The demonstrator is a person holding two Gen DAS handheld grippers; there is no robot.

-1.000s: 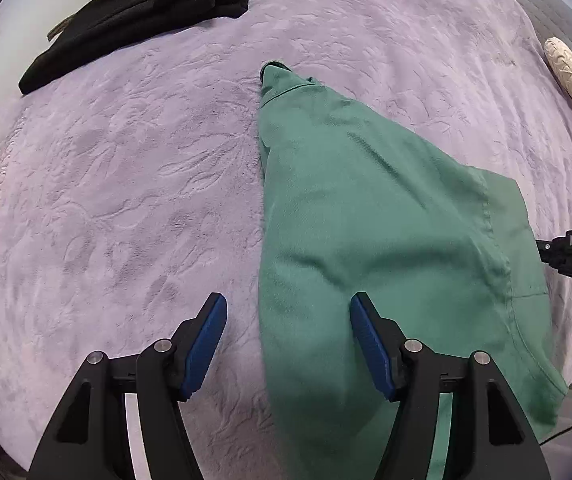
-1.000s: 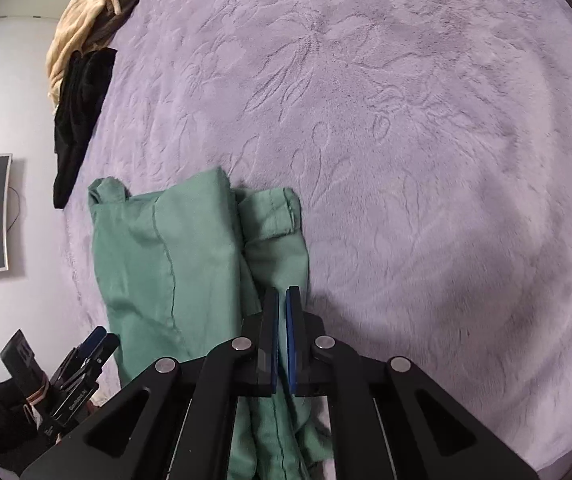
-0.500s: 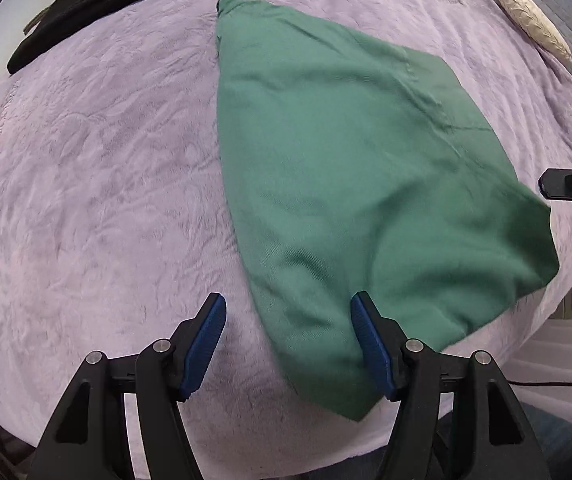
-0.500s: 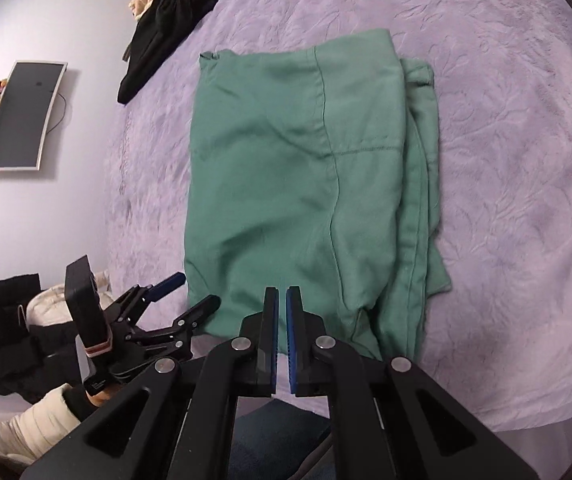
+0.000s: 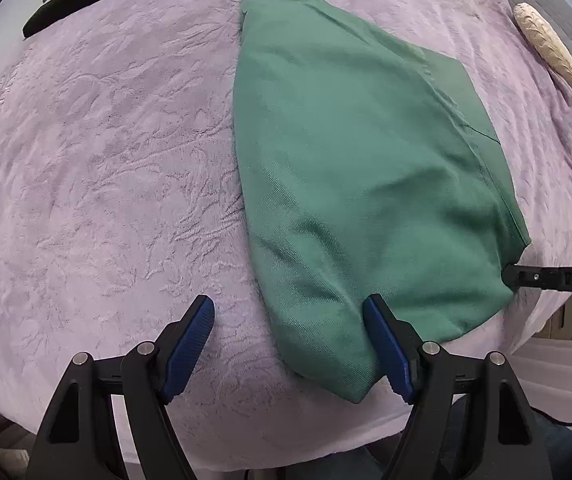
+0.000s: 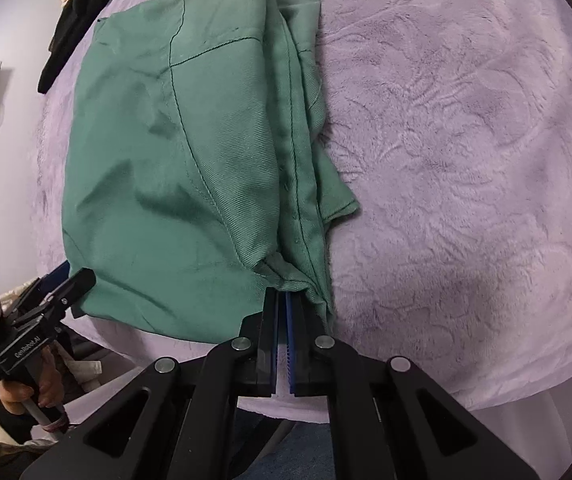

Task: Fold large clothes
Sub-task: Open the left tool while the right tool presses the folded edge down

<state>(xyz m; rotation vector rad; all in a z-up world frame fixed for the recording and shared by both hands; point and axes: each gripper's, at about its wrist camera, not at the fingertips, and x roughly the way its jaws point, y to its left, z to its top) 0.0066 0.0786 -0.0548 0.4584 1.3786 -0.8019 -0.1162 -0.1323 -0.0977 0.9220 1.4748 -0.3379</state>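
Two tongs: right gripper [image 6: 281, 300] clamped on green garment [image 6: 173, 152] corner, pulling it taut. Left gripper [image 5: 288, 336] jaws apart, just opening, near corner between them, unpinched, released after laying flat.

Green garment [image 5: 358, 184] dragged nearer bed edge; left claw [image 5: 290, 344] widened.

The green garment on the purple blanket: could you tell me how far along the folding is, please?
Done: the green garment lies doubled over on the purple blanket, its layered edges stacked along one side. In hand: the right gripper is shut on its near corner, while the left gripper has just been opening, its pads apart around the other corner. Left: it looks to need another fold, being still a broad panel.
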